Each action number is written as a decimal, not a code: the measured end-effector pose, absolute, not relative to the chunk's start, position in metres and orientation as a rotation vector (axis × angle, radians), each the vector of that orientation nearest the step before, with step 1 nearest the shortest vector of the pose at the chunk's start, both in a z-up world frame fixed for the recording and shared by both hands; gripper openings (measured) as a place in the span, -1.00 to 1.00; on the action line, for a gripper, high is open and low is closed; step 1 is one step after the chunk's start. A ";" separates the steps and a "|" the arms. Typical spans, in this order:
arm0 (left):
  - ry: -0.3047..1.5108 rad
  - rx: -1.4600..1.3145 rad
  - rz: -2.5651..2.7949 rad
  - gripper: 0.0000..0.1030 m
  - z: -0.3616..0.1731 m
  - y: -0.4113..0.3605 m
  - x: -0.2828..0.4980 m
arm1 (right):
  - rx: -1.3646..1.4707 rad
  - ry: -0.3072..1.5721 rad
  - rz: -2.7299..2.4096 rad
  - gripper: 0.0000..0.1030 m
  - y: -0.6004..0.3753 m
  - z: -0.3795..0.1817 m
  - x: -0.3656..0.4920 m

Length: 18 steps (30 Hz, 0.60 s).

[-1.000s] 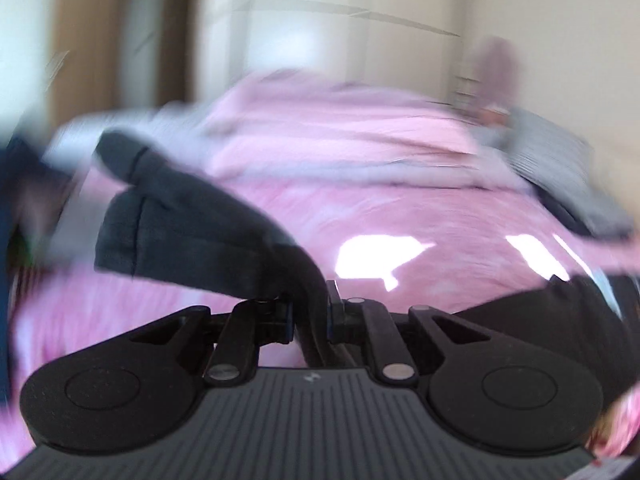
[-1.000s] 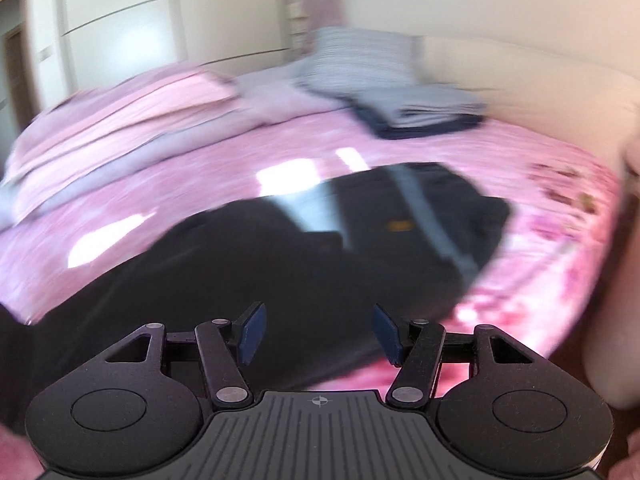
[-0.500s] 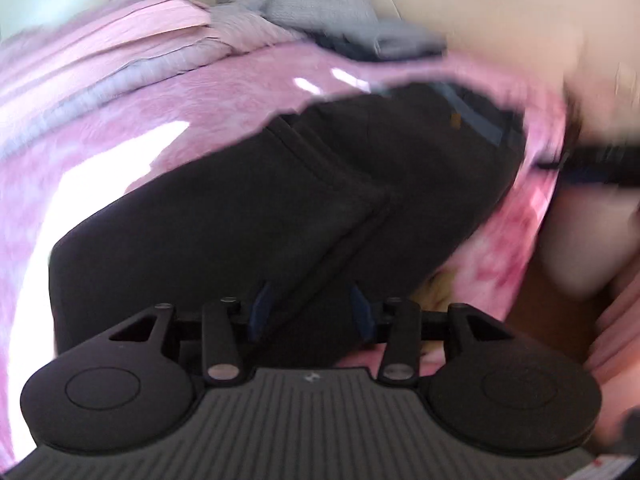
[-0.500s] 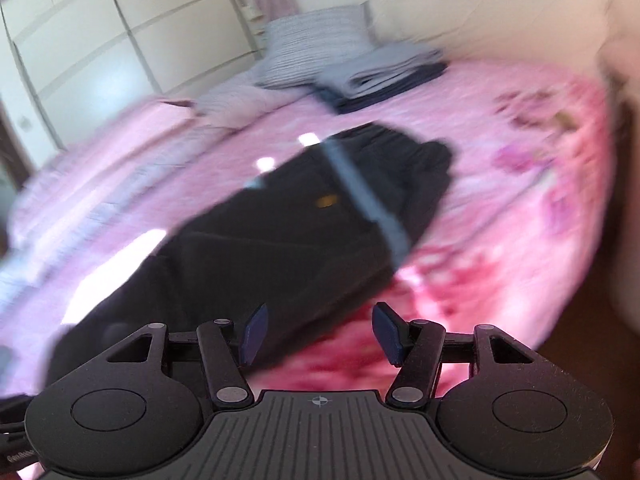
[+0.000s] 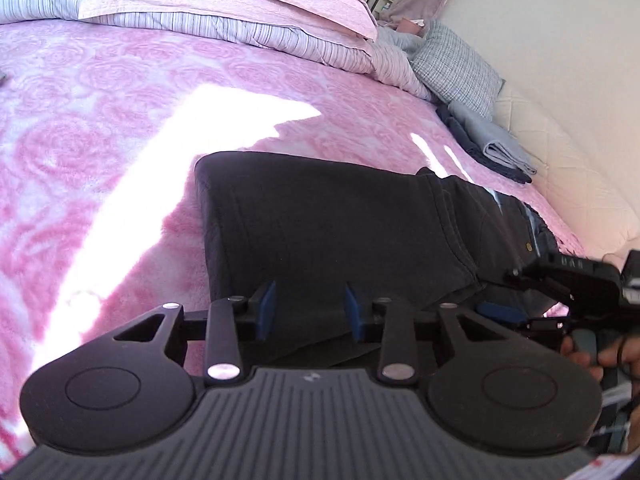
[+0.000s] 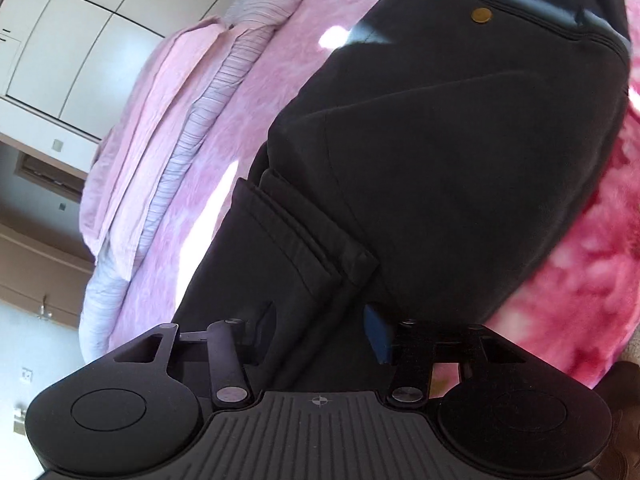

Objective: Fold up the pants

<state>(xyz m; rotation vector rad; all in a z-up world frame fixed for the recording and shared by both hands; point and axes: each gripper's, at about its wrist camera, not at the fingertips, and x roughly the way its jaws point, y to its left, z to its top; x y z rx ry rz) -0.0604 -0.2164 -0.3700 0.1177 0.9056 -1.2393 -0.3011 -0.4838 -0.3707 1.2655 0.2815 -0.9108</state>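
Black pants | between both closing tongs | on pink bedspread

Pants now released from left hand-held gripper, folded flat.

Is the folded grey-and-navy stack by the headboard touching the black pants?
Apart. The left wrist view shows the folded stack near the headboard, with a strip of pink blanket showing between it and the black pants.

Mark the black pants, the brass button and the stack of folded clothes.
black pants [image 5: 320,216], left wrist view, on the folded-over leg panel.
brass button [image 6: 481,14], right wrist view, on its face.
stack of folded clothes [image 5: 490,142], left wrist view, on the grey top layer.
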 end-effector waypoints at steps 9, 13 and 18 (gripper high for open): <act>0.908 0.111 -1.273 -0.51 -0.373 -0.213 -0.054 | 0.974 0.202 -0.986 -0.88 -0.452 -0.354 -0.279; 0.880 0.160 -1.312 -0.74 -0.369 -0.216 -0.056 | 0.906 0.224 -1.095 -0.88 -0.434 -0.350 -0.289; 0.849 0.244 -1.326 -0.82 -0.374 -0.227 -0.066 | 0.906 0.295 -1.073 -0.88 -0.444 -0.377 -0.288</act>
